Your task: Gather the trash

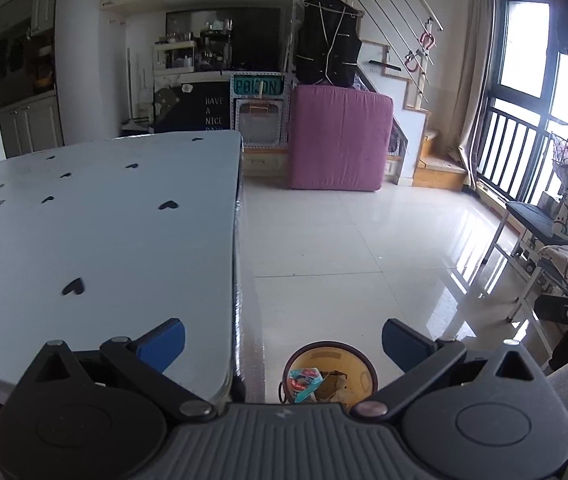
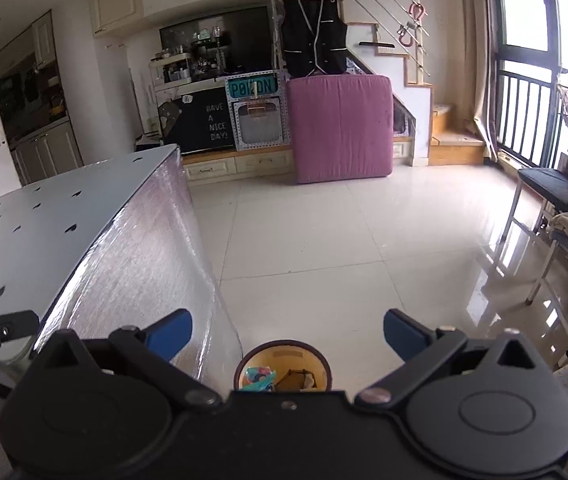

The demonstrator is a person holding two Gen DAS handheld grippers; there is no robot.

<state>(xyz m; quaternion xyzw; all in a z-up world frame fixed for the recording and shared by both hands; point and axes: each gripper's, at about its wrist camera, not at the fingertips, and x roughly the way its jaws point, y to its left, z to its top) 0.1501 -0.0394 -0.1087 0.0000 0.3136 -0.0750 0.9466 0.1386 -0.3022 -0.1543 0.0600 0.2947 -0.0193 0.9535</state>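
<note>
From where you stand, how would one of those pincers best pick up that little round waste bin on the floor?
Probably by the rim of the waste bin, coming straight down from above. It stands upright with its mouth open, so one finger could slip inside and one outside the thin wall. The far side looks best: the colourful wrapper fills the side nearer the table.

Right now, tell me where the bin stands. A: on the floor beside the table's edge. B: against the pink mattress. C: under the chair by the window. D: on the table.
A: the bin sits on the tiled floor next to the table, below both open grippers, left gripper and right gripper, with wrappers inside.
</note>
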